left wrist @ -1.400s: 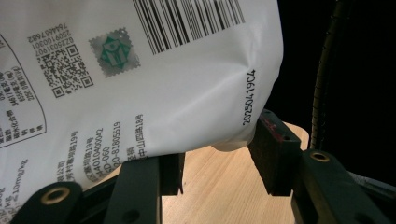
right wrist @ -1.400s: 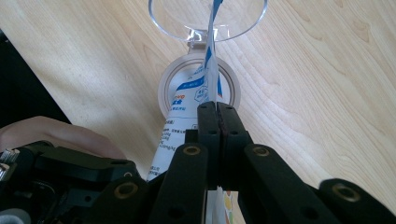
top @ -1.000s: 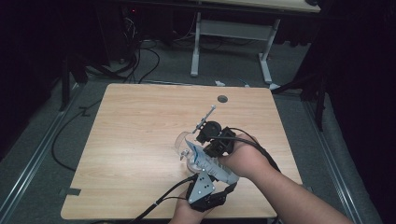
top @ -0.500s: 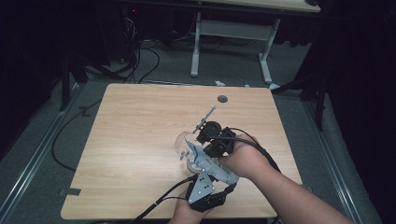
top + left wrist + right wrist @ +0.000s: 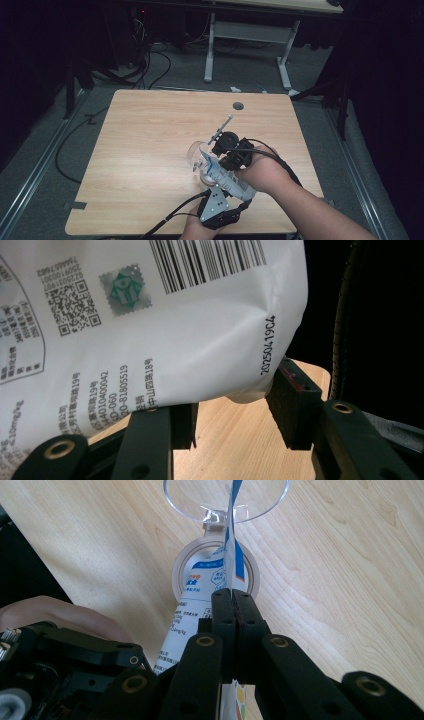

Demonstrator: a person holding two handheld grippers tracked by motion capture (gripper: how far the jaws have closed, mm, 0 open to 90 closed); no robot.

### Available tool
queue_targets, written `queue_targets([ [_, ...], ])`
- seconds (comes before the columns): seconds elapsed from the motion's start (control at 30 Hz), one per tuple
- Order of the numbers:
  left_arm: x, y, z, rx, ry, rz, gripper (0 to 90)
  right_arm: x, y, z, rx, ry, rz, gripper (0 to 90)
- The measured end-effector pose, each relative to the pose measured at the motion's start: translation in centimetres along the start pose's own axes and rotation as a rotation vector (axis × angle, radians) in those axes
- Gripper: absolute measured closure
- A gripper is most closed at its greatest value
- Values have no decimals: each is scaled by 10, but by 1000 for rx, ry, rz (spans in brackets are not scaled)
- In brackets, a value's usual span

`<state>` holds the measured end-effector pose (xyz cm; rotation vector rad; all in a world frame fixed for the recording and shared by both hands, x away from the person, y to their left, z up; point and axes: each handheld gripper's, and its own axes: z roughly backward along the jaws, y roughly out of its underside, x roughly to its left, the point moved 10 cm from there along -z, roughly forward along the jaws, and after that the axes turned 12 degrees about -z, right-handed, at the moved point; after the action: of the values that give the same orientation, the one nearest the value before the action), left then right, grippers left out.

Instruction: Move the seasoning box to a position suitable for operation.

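A printed white pouch (image 5: 227,179) was held low and centre over the bench (image 5: 150,145), its long axis running up-left toward a clear open-lidded jar (image 5: 215,572). Right tongs (image 5: 233,602) were pinched shut on its top edge; left tongs (image 5: 232,417) clasped its base. Filling seemed in hand; tilting and steady aim would be required next.

The counter (image 5: 150,150) is a light wood-grain top with rounded corners and a small round grommet (image 5: 238,106) near its far edge. A clear round container (image 5: 200,152) rests on it right of centre, its hinged lid (image 5: 225,495) open flat beside it.
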<state>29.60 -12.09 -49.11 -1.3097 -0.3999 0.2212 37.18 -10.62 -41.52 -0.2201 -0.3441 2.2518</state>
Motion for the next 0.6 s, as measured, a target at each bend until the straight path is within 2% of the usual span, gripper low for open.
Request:
queue_targets([
  [0.6,-1,13,3,14,9,-3,580,1,5,-1,-1,-8,-6,897],
])
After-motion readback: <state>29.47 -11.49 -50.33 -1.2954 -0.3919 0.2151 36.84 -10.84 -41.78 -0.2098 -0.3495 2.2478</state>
